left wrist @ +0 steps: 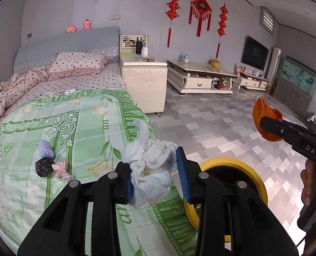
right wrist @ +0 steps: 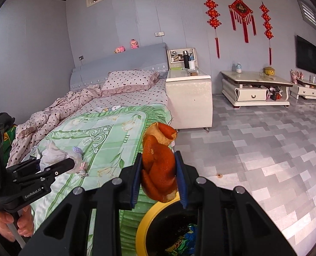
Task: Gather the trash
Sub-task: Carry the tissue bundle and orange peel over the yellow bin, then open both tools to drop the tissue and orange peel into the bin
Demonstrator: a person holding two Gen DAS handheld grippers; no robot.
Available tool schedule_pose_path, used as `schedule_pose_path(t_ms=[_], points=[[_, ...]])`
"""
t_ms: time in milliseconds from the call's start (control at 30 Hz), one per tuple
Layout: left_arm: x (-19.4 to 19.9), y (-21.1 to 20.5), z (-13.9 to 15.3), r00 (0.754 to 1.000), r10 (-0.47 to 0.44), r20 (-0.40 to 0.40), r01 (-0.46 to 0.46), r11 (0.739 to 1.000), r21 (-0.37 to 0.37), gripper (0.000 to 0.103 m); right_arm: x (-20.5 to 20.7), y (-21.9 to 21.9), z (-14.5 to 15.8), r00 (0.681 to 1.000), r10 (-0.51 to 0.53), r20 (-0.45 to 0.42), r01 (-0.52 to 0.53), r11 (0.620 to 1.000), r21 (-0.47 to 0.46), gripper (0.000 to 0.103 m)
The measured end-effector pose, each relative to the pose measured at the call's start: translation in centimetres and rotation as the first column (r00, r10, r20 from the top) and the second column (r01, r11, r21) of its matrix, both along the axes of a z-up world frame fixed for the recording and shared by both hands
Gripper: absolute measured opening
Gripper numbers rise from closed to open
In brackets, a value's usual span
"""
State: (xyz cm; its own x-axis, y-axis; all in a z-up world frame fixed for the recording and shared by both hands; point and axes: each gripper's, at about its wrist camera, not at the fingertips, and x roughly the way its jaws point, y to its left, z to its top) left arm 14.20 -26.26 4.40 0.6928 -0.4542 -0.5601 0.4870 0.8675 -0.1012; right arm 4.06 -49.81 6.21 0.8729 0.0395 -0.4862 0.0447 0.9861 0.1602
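Both loads were lifted, disposal pending. My left gripper (left wrist: pixel 155 177) clenched a crumpled tissue (left wrist: pixel 151 166); my right gripper (right wrist: pixel 159 177) clenched orange peel (right wrist: pixel 159 166). The yellow-rimmed bin (right wrist: pixel 146 219) lay just below the right jaws. Next, I judged: centre each load over it, then release.

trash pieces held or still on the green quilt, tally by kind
crumpled tissue, in the left gripper: 1
orange peel, in the right gripper: 1
small twisted wads on the green quilt: 3 (lilac, dark, pink)
total: 5
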Motion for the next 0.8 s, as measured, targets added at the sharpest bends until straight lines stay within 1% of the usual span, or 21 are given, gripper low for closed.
schedule_pose_path(t_ms=[200, 433, 567, 800], points=[[0.0, -2.6, -1.6, 0.999, -0.036, -0.028, 0.036, 0.999, 0.010, 0.033, -0.6, -2.1, -1.7, 0.999, -0.029, -0.027, 0.030, 0.999, 0.018, 0.028], [0.4, -5.3, -4.5, 0.995, -0.075, -0.065, 0.078, 0.996, 0.039, 0.033, -0.1, -4.0, -4.2, 0.995, -0.064, -0.079, 0.069, 0.996, 0.055, 0.028], [0.6, -6.6, -6.2, 0.991, -0.102, -0.088, 0.106, 0.993, 0.049, 0.034, 0.2, -5.0, -6.0, 0.990, -0.084, -0.118, 0.093, 0.993, 0.075, 0.028], [1.1, -9.2, -9.5, 0.979, -0.147, -0.140, 0.157, 0.986, 0.064, 0.034, 0.3, -6.3, -8.9, 0.980, -0.100, -0.173, 0.116, 0.990, 0.081, 0.028]])
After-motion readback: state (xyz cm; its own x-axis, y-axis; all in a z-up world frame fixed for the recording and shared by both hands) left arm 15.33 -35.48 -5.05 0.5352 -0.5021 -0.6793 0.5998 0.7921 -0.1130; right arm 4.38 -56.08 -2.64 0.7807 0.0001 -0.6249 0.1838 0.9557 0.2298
